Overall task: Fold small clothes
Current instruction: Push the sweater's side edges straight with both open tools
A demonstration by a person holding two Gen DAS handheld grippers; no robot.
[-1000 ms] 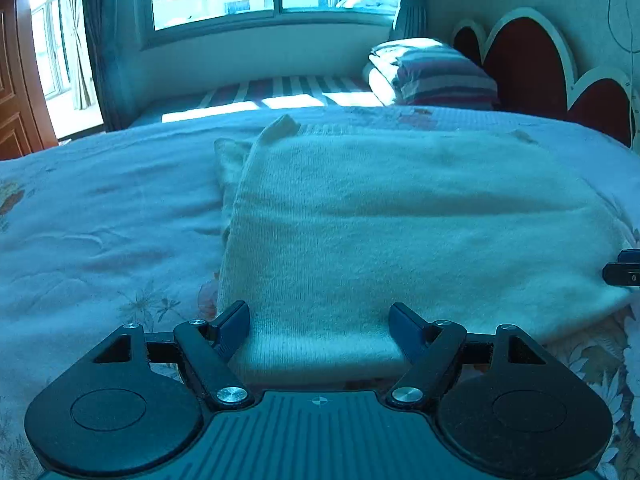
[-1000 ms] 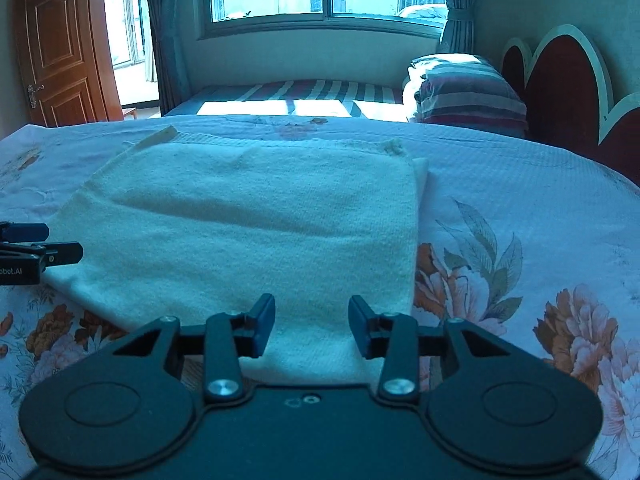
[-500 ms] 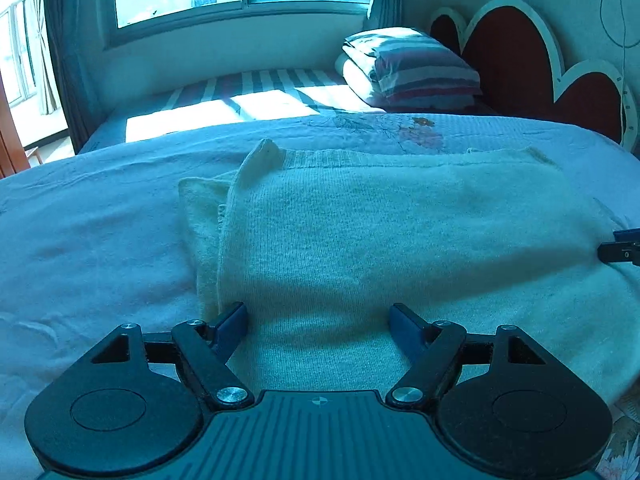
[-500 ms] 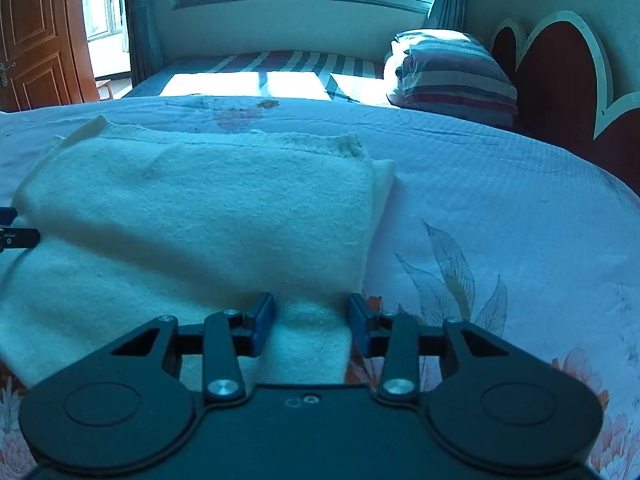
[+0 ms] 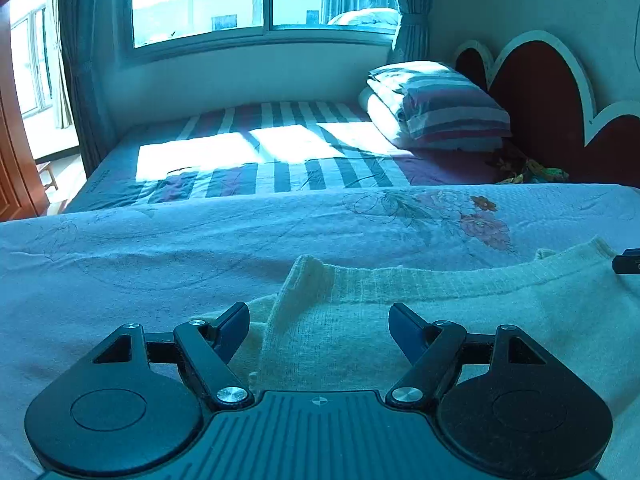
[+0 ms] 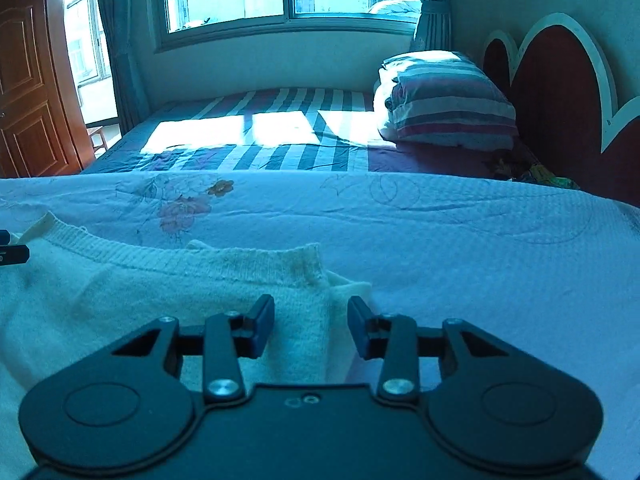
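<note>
A cream knitted sweater (image 5: 440, 312) lies flat on the bed, folded in half, its ribbed far edge across the view. My left gripper (image 5: 319, 316) is open, its jaws spread wide over the sweater's far left corner. The sweater also shows in the right wrist view (image 6: 160, 292). My right gripper (image 6: 311, 314) is open, its jaws to either side of the sweater's far right corner. Each gripper's tip shows at the edge of the other's view. I cannot tell whether the fingers touch the cloth.
The bed has a pale floral sheet (image 6: 460, 240). Beyond it is a striped mattress (image 5: 260, 160) with a folded striped quilt (image 5: 436, 108), a red scalloped headboard (image 5: 540, 92), a window and a wooden door (image 6: 32, 104).
Both grippers have moved forward over the sweater from its near edge to its far corners. Their jaws stayed open.
</note>
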